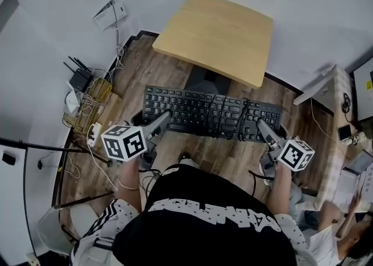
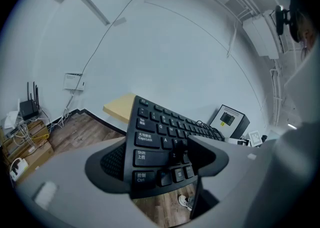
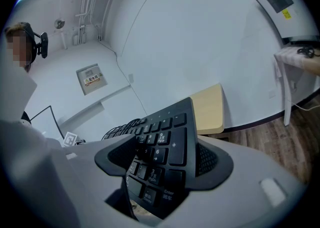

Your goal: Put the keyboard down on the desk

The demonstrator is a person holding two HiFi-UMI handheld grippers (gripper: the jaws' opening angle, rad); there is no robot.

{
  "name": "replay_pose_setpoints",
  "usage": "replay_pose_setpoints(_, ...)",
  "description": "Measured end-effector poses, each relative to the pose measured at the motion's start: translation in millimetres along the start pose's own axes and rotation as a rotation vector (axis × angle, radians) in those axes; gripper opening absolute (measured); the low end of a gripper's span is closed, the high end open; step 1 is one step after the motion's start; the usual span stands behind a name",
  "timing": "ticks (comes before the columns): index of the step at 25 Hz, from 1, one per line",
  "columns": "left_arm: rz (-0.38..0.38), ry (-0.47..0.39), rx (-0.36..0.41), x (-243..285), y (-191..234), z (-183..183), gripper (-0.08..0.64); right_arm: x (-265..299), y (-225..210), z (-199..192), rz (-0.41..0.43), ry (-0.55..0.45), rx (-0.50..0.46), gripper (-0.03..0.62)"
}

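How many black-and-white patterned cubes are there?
2. One cube rides on the left gripper at the keyboard's left end, the other on the right gripper at its right end.

White walls [image 1: 46, 8] meet a dark wood-plank floor [image 1: 140, 72]. A pale wooden desk [image 1: 215, 34] stands ahead of both claws. Left of the left claw [image 1: 165, 117], a router [image 1: 81, 77] sits above tangled cables [image 1: 87, 107] and a cardboard box [image 1: 104, 97]. Right of the right claw [image 1: 261, 123] stands a white table [image 1: 317, 88].

Left grey gripper [image 1: 165, 117] centre-left, right grey gripper [image 1: 260, 123] centre-right: both tilted down, jaws clamped on black plastic keyboard [image 1: 204, 110] ends.
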State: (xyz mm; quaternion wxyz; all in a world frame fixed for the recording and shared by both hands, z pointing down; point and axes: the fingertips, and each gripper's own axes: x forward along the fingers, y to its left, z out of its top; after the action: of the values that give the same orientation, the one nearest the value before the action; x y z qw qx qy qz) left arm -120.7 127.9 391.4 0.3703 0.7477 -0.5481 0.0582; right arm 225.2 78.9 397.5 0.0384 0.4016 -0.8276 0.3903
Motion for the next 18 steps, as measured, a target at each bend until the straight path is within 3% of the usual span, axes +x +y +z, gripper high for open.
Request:
replay_pose_setpoints(9,-0.015,0.002,0.006,14.4,1.7,-10.6,0.341,-0.2,-13.8,-7.6,-0.01,-0.014,-0.001,0.333)
replay_pose_setpoints(18,-0.077,0.042,-0.008,40.0,69.1,46.3,0.342,67.2,20.5,11.8,-0.085,-0.016,0.012,0.333)
